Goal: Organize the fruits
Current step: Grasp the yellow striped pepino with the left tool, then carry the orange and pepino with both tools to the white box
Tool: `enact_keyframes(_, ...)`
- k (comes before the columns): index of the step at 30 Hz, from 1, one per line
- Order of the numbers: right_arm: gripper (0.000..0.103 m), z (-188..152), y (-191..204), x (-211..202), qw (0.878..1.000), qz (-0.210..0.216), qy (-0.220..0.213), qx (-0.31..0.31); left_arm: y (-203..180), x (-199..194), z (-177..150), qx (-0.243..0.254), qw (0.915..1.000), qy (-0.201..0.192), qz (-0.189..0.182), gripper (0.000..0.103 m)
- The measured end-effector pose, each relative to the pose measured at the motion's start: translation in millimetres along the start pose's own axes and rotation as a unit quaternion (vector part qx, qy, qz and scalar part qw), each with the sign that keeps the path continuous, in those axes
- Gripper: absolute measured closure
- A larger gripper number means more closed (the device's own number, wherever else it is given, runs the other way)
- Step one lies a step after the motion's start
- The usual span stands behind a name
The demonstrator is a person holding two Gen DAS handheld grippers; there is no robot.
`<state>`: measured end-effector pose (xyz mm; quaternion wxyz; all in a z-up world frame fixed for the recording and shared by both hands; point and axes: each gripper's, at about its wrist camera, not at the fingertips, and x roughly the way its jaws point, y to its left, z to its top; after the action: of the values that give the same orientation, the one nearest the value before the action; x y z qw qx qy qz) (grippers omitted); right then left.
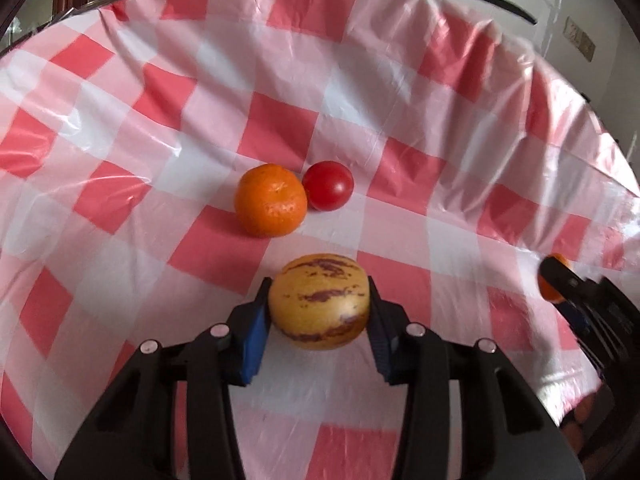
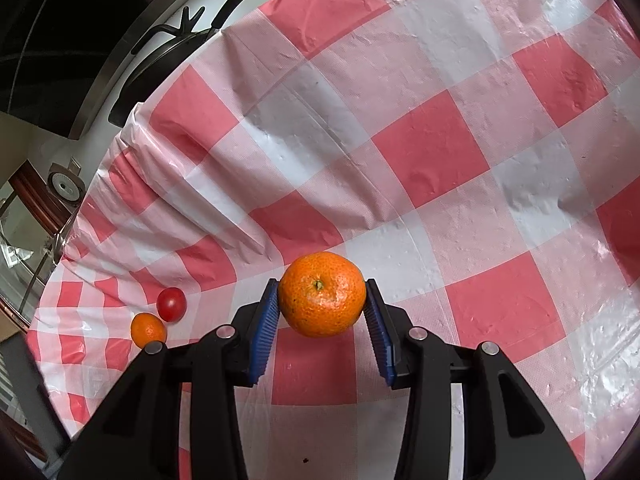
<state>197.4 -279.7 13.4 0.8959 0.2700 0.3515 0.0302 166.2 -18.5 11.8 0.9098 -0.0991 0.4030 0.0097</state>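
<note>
- A yellow, purple-streaked melon (image 1: pixel 319 300) was held between the blue pads (image 1: pixel 253 338) of the left gripper (image 1: pixel 319 306), both pads pressed against its sides; it appeared lifted clear of the cloth.
- An orange (image 2: pixel 322 294) was clamped the same way in the right gripper (image 2: pixel 322 304), stem end facing the camera, above the cloth.
- A second orange (image 1: pixel 271 200) and a tomato (image 1: pixel 328 185) were seen resting on the checked cloth (image 1: pixel 400 80), touching each other, beyond the melon.
- From the right wrist view the same pair was noted far to the left, near the cloth's edge.
- The right gripper with its orange was glimpsed at the right margin of the left wrist view, blurred.
- No container was seen in either view; all loose fruit lay directly on the cloth.
</note>
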Motion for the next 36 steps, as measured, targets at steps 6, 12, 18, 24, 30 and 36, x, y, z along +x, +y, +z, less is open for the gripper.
enact_keyframes(6, 0.061, -0.3, 0.0, -0.4, 1.0, 0.0, 0.0, 0.0, 14.8, -39.5, -36.2, -0.005, 0.9993, -0.025, -0.028, 0.059)
enact_keyframes(12, 0.061, -0.1, 0.7, 0.5, 1.0, 0.0, 0.001, -0.001, 30.4, -61.3, -57.3, -0.041, 0.9973, -0.029, -0.054, 0.059)
enact_keyframes(18, 0.061, 0.0, 1.0, 0.6, 1.0, -0.001, -0.001, 0.001, 29.9, -51.3, -56.1, -0.039, 0.9971, -0.003, -0.066, 0.059)
enact_keyframes(24, 0.061, -0.3, -1.8, -2.6, 1.0, -0.003, -0.009, 0.007, 31.7, -52.7, -57.1, -0.041, 0.9971, -0.006, -0.064, 0.059)
enact_keyframes(30, 0.061, -4.1, -1.2, -9.3, 1.0, -0.006, -0.015, 0.006, 32.2, -50.4, -56.7, -0.044, 0.9973, 0.001, -0.059, 0.059)
enact_keyframes(36, 0.061, -37.2, 9.3, -40.9, 1.0, 0.015, -0.004, -0.011, 33.9, -50.2, -57.0, -0.05, 0.997, 0.002, -0.06, 0.059)
